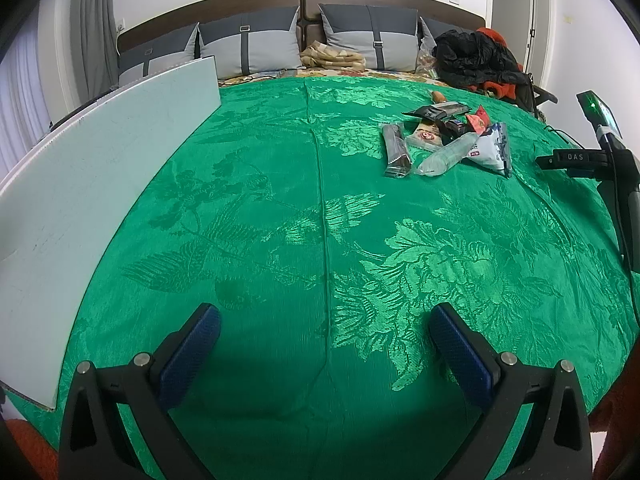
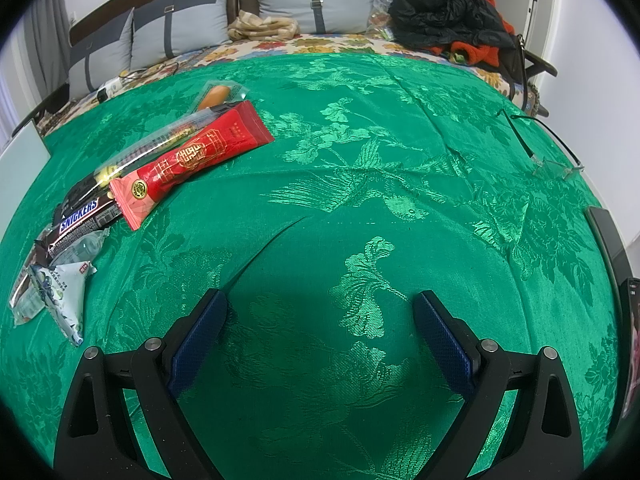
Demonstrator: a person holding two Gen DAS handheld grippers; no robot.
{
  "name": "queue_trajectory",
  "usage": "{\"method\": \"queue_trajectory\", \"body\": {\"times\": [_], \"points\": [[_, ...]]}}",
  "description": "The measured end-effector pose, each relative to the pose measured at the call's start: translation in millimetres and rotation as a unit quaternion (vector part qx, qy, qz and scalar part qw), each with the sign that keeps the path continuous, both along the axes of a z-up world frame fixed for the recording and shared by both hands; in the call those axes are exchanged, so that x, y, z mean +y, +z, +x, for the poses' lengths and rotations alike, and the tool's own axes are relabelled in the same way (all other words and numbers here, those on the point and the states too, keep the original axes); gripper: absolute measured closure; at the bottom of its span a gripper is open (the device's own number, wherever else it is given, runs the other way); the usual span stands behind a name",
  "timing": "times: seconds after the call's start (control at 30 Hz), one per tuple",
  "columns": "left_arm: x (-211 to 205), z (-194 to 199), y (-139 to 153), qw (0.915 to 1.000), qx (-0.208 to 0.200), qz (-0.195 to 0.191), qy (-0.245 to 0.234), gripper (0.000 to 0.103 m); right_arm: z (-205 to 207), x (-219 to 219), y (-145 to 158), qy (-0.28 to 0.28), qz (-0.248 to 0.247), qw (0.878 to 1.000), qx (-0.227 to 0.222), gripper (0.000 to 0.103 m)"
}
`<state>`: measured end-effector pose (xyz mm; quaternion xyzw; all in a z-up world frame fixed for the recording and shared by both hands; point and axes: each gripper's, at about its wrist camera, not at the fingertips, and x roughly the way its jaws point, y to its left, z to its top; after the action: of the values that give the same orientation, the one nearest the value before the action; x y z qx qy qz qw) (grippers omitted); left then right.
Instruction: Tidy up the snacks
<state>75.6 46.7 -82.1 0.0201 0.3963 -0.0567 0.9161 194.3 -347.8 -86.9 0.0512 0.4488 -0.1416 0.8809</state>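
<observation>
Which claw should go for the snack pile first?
Right claw, probably: it is open and the snack pile lies close on its left. From the open left claw, the pile sits far across the cloth.

One Snickers bar (image 2: 80, 218), one red packet (image 2: 192, 160), four cushions (image 1: 250, 42), one white board (image 1: 80, 200)

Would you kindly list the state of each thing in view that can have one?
left gripper: open, empty, above the green cloth.
right gripper: open, empty.
red packet: sealed, lying flat.
Snickers bar: wrapped, in the pile.
eyeglasses: unfolded, on the cloth.
white board: lying flat.
</observation>
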Motion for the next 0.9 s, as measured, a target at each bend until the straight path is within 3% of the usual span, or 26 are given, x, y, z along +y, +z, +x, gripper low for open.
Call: {"method": "queue_trajectory", "body": {"times": [0.9], "points": [[-0.2, 0.1, -0.3, 1.0000, 0.000, 0.000, 0.000, 0.000, 0.9, 0.8, 0.0, 0.000, 0.000, 1.000, 0.000, 0.006]]}}
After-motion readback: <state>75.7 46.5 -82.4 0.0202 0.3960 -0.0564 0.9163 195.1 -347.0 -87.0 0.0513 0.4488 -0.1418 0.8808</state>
